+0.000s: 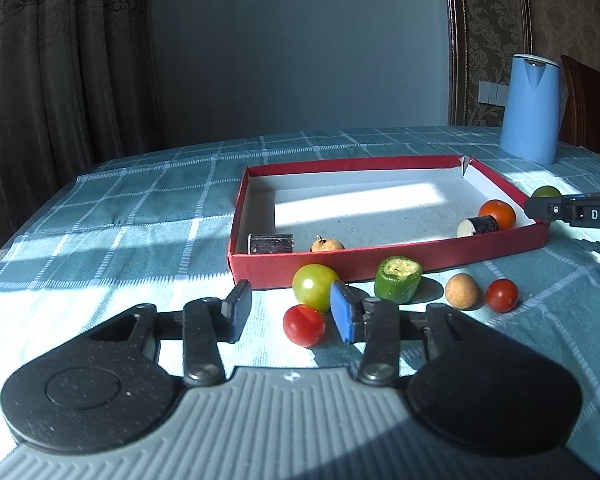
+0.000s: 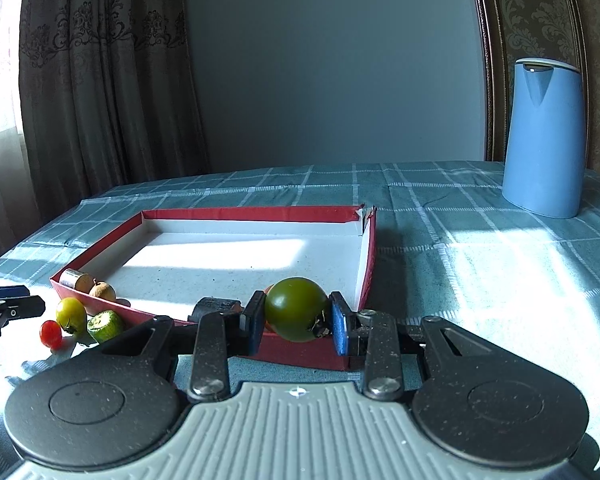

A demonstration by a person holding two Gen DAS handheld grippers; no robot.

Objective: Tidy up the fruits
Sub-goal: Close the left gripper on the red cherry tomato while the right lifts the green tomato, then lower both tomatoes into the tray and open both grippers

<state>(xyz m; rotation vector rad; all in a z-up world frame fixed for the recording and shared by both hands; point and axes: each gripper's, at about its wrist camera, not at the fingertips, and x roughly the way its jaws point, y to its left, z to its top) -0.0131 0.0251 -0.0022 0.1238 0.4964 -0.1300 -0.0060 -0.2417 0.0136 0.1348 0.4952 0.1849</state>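
checked tablecloth (image 2: 480,280), dark green tomato (image 2: 296,308) glossy, round, between right jaws

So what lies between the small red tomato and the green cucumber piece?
A yellow-green tomato lies between the red tomato and cucumber piece, seen in the right wrist view.

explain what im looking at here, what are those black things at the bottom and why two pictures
Those are hand-held tongs, one in each of a person's hands, with a camera on each looking along the fingers. So each picture is one tool's own view.

The left tongs stand open and empty above a red cherry tomato and a yellow-green tomato on the checked tablecloth. The right tongs are shut on a dark green tomato at the near corner of the red box.

The box already holds a few pieces, among them an orange tomato. A cut green piece, a small tan fruit and another red tomato wait outside. A blue jug stands behind.
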